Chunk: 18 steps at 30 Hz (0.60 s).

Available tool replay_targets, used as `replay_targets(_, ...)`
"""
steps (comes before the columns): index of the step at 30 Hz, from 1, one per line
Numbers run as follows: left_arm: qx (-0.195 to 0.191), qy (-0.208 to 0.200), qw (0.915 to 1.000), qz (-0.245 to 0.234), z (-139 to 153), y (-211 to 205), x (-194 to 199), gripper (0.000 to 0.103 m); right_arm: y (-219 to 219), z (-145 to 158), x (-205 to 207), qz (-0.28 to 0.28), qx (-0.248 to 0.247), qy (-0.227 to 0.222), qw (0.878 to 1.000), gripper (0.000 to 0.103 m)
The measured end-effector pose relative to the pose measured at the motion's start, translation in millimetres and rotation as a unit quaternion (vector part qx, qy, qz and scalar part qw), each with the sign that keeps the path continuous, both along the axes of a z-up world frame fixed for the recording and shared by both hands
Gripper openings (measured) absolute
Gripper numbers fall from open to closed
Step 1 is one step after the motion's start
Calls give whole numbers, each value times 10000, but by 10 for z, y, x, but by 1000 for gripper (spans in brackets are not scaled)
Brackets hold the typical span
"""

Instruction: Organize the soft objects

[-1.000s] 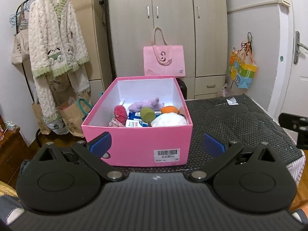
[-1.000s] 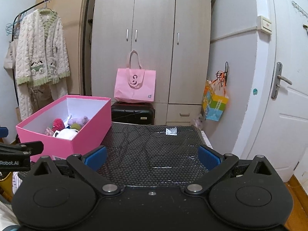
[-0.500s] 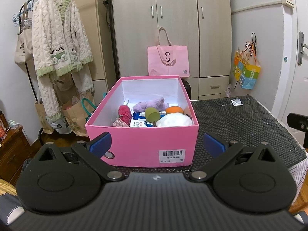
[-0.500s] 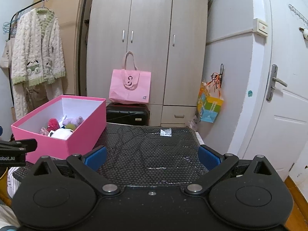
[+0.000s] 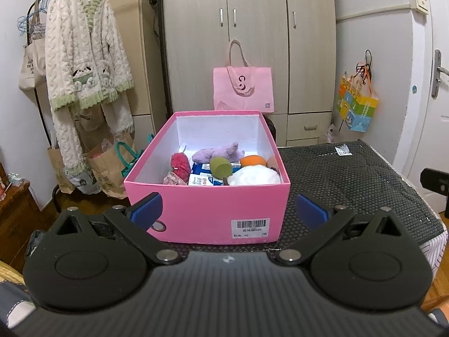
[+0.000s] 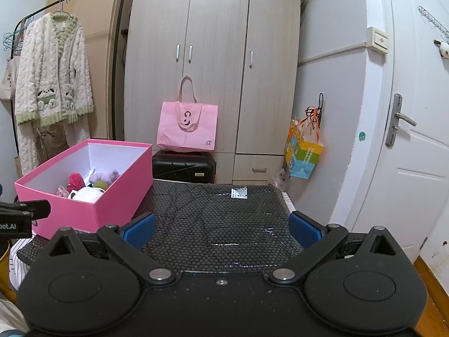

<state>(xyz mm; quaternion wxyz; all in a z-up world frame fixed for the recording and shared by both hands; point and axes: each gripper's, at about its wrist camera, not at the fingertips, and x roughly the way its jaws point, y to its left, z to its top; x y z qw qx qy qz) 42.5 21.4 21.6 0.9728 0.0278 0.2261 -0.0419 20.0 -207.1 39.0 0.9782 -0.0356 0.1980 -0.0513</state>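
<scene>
From the left wrist view, your left gripper (image 5: 228, 206) sits low in front of the pink box (image 5: 207, 207), jaws wide apart and holding nothing. The box rests on the dark mat (image 5: 350, 174) and already holds the soft things: a white plush (image 5: 254, 175), a purple toy (image 5: 217, 151), a red one (image 5: 180, 164), a green piece (image 5: 220, 167) and an orange ball (image 5: 252, 160), with blue-and-white packets (image 5: 202, 179) under them. They lie heaped toward the near wall, probably because that is where they were dropped in. Judging by this, the gathering looks all but done. A black bar (image 5: 435, 182) at the right edge is likely your other tool.

From the right wrist view, your right gripper (image 6: 223, 229) faces the bare mat (image 6: 224, 219), jaws likewise spread and empty. The box (image 6: 112, 199) stands to the left, apart from the jaws. Nothing soft shows on the mat itself (only a small label (image 6: 239, 192) near its far edge), so there is little left to pick up here. Behind stand a wardrobe (image 6: 213, 56), a pink bag (image 6: 187, 129) on a black case (image 6: 183, 167), a robe (image 6: 52, 70) on a rack, and a door (image 6: 415, 112). None of these blocks your reach to the box.
</scene>
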Motion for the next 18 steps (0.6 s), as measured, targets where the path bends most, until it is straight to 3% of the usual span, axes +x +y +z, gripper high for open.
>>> replay_targets(18,51,-178,9998,41,31,-15,-103,103,1,-24,-14,-9,2,17,10000,102)
